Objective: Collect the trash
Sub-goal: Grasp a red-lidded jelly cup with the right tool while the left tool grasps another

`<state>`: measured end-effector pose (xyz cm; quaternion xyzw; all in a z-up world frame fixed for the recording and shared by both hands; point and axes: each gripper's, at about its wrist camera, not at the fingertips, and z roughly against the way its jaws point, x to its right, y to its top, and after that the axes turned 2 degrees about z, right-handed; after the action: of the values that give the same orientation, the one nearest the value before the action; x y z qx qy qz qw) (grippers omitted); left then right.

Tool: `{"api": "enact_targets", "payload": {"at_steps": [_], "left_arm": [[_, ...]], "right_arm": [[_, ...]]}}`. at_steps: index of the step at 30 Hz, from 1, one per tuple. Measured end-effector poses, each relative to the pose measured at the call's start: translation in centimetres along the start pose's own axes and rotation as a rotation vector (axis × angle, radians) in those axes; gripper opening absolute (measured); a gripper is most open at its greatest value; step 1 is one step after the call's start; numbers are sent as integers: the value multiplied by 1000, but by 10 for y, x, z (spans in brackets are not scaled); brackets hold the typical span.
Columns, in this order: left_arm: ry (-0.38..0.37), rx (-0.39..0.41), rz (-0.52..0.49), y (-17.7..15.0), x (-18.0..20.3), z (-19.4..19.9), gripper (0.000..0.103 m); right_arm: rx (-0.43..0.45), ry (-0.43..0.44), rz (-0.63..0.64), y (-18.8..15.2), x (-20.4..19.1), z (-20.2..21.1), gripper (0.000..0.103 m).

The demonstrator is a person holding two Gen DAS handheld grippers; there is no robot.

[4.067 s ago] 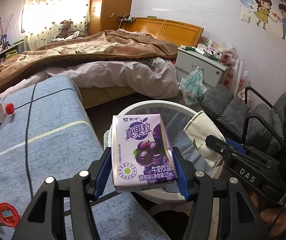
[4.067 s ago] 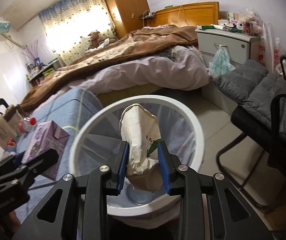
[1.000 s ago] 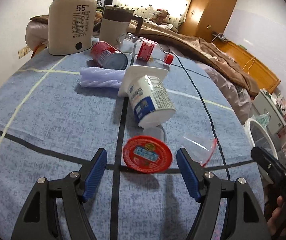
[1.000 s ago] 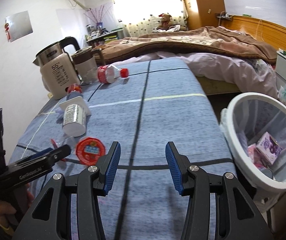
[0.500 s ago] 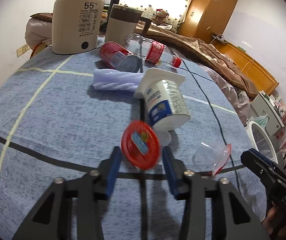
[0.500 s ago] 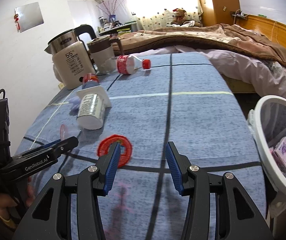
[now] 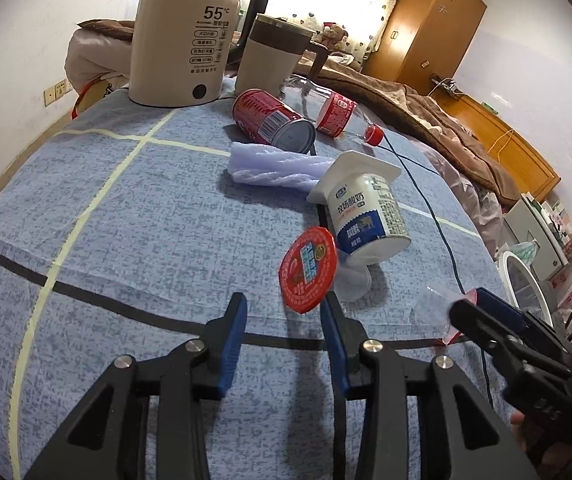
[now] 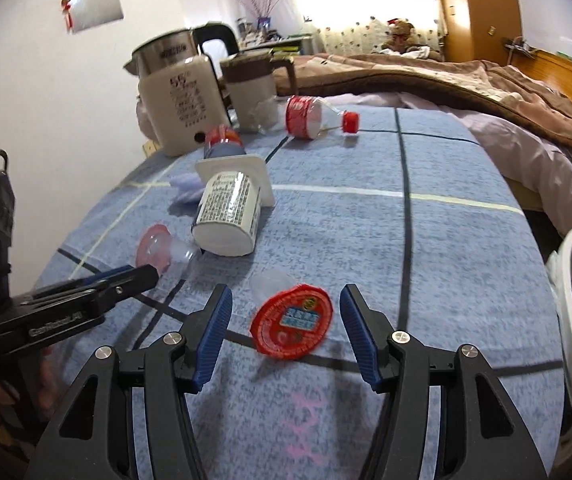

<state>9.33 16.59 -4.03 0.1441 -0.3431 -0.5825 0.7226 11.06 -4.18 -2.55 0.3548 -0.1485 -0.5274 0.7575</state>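
Both black plastic grippers (image 7: 282,312) (image 8: 286,312): ribbed blue pads, silver screws; white lettering at 8 o'clock.

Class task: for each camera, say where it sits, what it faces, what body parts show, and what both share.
Left wrist: on left gripper, looking across table at kettle; its opening fingers, a jelly cup just ahead, right gripper beside.
Right wrist: on right gripper, facing kettle and window; its opening fingers flank another jelly cup, left gripper beside.
Shared: kettle, yogurt pot, bottle.

Glossy red foil lid (image 8: 291,322); matt blue woven tablecloth (image 8: 365,240).
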Motion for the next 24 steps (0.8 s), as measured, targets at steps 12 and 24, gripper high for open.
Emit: {"api": "enact_targets", "payload": {"at_steps": [12,24], "left_arm": [[-27,-7,-20,8,6,-7,72],[48,-20,-132,13,34,-28,73]], "right_arm": [[-47,-57,-15,-4,10,-12,44],[-15,-55,-75,-8,23,0,44]]}}
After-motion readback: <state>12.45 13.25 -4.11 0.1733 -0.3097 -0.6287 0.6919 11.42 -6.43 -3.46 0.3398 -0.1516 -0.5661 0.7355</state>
